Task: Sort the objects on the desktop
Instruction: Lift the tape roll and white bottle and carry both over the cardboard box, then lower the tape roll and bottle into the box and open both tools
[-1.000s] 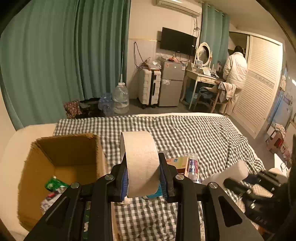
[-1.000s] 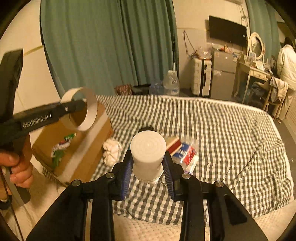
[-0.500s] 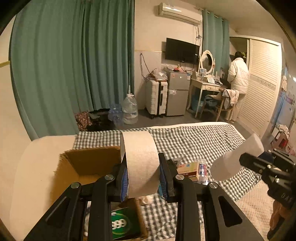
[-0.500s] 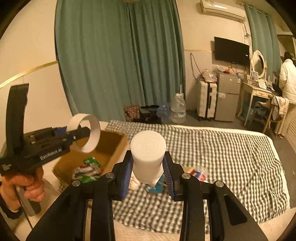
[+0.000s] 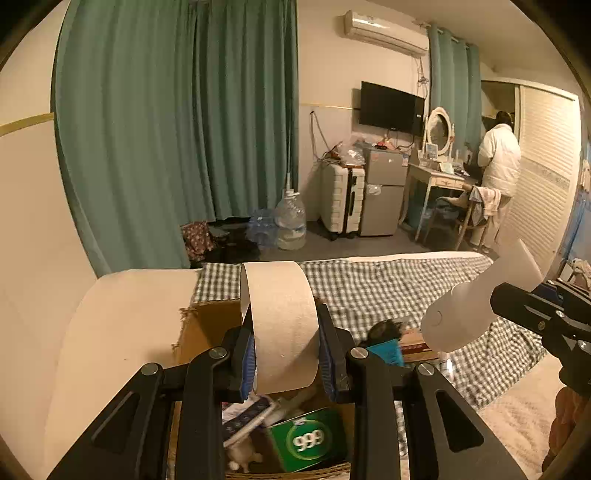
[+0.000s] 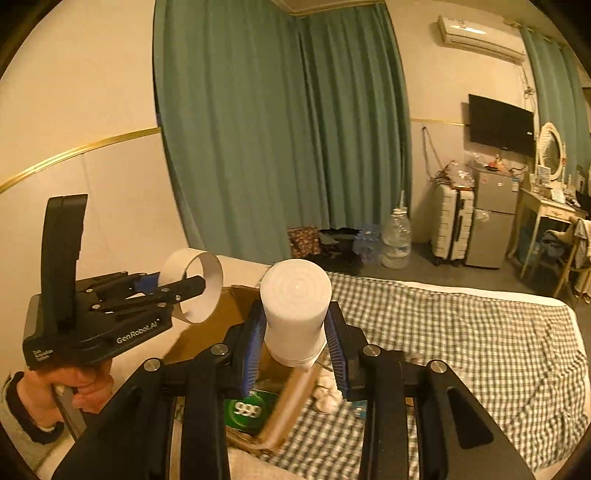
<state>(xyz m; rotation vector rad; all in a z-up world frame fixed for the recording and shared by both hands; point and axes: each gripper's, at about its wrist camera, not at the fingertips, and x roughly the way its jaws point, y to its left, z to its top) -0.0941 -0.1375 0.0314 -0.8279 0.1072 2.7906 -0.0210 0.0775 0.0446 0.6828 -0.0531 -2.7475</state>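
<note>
- Left tool (image 5: 286, 363) — clenched on a tape roll (image 5: 282, 325), blue pads pressing both flat sides; the roll stands on edge, held in the air over the cardboard box (image 5: 207, 325). In the right wrist view the same tool (image 6: 184, 286) shows at the left with the roll (image 6: 194, 286), a hand (image 6: 79, 387) gripping its handle.
- Right tool (image 6: 295, 354) — clenched on a white cylinder (image 6: 295, 310), pads on its lower sides, the ribbed round end facing the camera; held above the box's near corner. In the left wrist view the cylinder (image 5: 476, 304) juts in from the right, raised over the bed.
- Cardboard box — open-topped, on the bed at its left edge; inside lie a green packet marked "999" (image 5: 308, 439), a small white fluffy item (image 5: 242, 452) and other blurred papers.
- Bed, checked cover (image 6: 461, 332) — beside the box a crumpled white object (image 6: 327, 391); further right a few small boxes and a dark item (image 5: 388, 328), too blurred to name.
- Floor beyond the bed — large water bottle (image 5: 290, 221), dark bags near the teal curtains (image 5: 177, 129).
- Far wall — white suitcase (image 5: 341, 201), small grey fridge (image 5: 384, 194), television (image 5: 391, 107), air conditioner (image 5: 386, 31).
- Far right — dressing table with oval mirror (image 5: 439, 131); a person in a white jacket (image 5: 498, 158) stands at it, back turned.
</note>
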